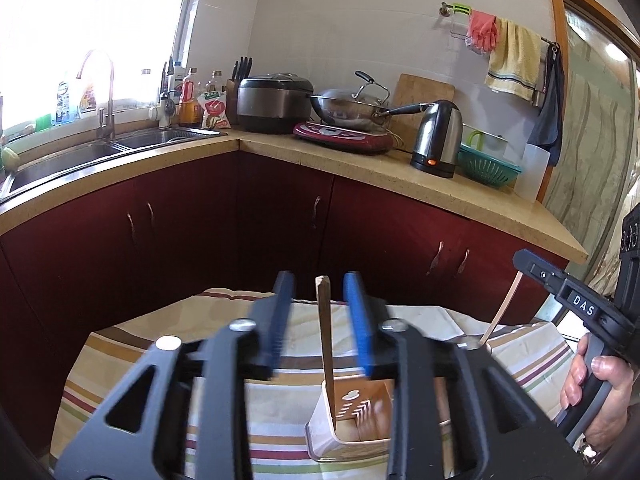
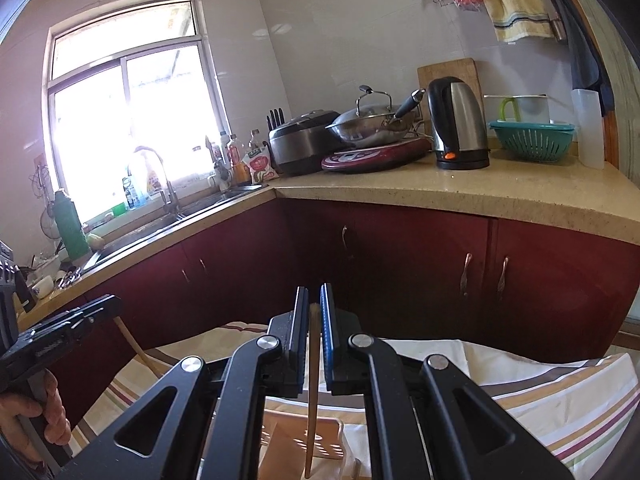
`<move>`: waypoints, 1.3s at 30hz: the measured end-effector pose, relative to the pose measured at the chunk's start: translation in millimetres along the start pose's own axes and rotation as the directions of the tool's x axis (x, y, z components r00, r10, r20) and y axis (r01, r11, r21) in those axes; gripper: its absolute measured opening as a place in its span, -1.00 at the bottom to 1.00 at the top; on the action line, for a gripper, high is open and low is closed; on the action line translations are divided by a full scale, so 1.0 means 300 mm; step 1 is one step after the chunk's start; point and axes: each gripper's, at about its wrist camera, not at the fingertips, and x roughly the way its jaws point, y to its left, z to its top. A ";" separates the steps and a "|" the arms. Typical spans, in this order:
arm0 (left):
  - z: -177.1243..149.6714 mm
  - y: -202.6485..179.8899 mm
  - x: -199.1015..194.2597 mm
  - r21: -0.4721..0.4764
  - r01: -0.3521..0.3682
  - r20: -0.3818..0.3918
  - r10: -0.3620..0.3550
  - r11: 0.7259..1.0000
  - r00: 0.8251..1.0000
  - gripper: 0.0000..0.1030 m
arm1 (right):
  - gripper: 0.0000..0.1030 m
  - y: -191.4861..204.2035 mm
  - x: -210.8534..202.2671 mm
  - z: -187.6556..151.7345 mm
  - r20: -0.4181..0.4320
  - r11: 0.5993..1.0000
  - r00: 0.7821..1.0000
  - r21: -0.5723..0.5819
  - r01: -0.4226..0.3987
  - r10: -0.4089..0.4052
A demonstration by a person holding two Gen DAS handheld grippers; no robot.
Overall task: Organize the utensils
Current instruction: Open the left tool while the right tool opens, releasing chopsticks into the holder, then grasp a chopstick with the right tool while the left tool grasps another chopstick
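A white and wood utensil holder (image 1: 352, 424) stands on a striped cloth (image 1: 140, 348); it also shows in the right wrist view (image 2: 304, 440). A wooden stick (image 1: 325, 332) stands in it, between my left gripper's (image 1: 320, 312) open blue fingers without touching them. My right gripper (image 2: 314, 328) is shut on a thin wooden chopstick (image 2: 313, 392) that hangs down over the holder. The right gripper also shows in the left wrist view (image 1: 524, 260) with the chopstick (image 1: 504, 308).
A kitchen counter (image 1: 400, 176) runs behind, with red cabinets (image 1: 240, 220) below. On it stand a kettle (image 1: 438, 138), a wok (image 1: 352, 110), a rice cooker (image 1: 274, 102), a green colander (image 1: 486, 164) and a sink (image 1: 80, 152).
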 end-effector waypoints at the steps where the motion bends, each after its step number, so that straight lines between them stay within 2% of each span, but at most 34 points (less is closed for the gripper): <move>1: 0.001 0.001 0.002 -0.002 -0.001 0.001 0.001 1.000 1.000 -0.29 | -0.66 -0.002 0.003 -0.001 0.000 1.000 1.000 0.003 0.003 -0.003; 3: -0.004 0.004 -0.002 -0.003 -0.003 0.006 0.003 1.000 1.000 -0.08 | -0.29 -0.005 0.001 -0.006 0.007 1.000 1.000 0.011 0.009 -0.009; 4: -0.006 0.005 -0.004 -0.001 -0.009 0.009 0.009 1.000 1.000 -0.05 | -0.24 -0.004 -0.002 -0.006 0.012 1.000 1.000 0.011 0.013 -0.013; 8: -0.012 0.006 -0.012 -0.001 -0.024 0.015 0.024 1.000 1.000 0.19 | -0.13 -0.005 -0.007 0.000 0.015 1.000 1.000 0.010 0.014 -0.014; 14: -0.015 0.012 -0.063 -0.011 -0.046 0.040 0.046 0.999 0.998 0.39 | 0.05 -0.006 -0.065 0.006 0.046 0.999 0.998 -0.004 0.032 -0.032; 21: -0.073 0.012 -0.200 -0.028 -0.079 0.080 0.081 0.996 0.994 0.54 | 0.17 -0.010 -0.231 -0.044 0.097 0.993 0.990 -0.050 0.103 -0.098; 24: -0.142 0.012 -0.267 -0.048 -0.094 0.078 0.098 0.994 0.992 0.54 | 0.17 -0.012 -0.320 -0.121 0.109 0.982 0.981 -0.080 0.170 -0.161; 28: -0.263 0.010 -0.357 -0.070 -0.130 0.070 0.135 0.989 0.988 0.54 | 0.17 -0.023 -0.434 -0.282 0.087 0.969 0.972 -0.097 0.228 -0.220; 35: -0.503 -0.011 -0.500 -0.057 -0.200 0.069 0.204 0.978 0.977 0.55 | 0.16 -0.064 -0.588 -0.536 0.049 0.955 0.957 -0.067 0.289 -0.286; 39: -0.663 0.003 -0.556 -0.081 -0.223 0.023 0.226 0.971 0.974 0.54 | 0.06 -0.074 -0.661 -0.664 0.031 0.945 0.948 -0.078 0.317 -0.316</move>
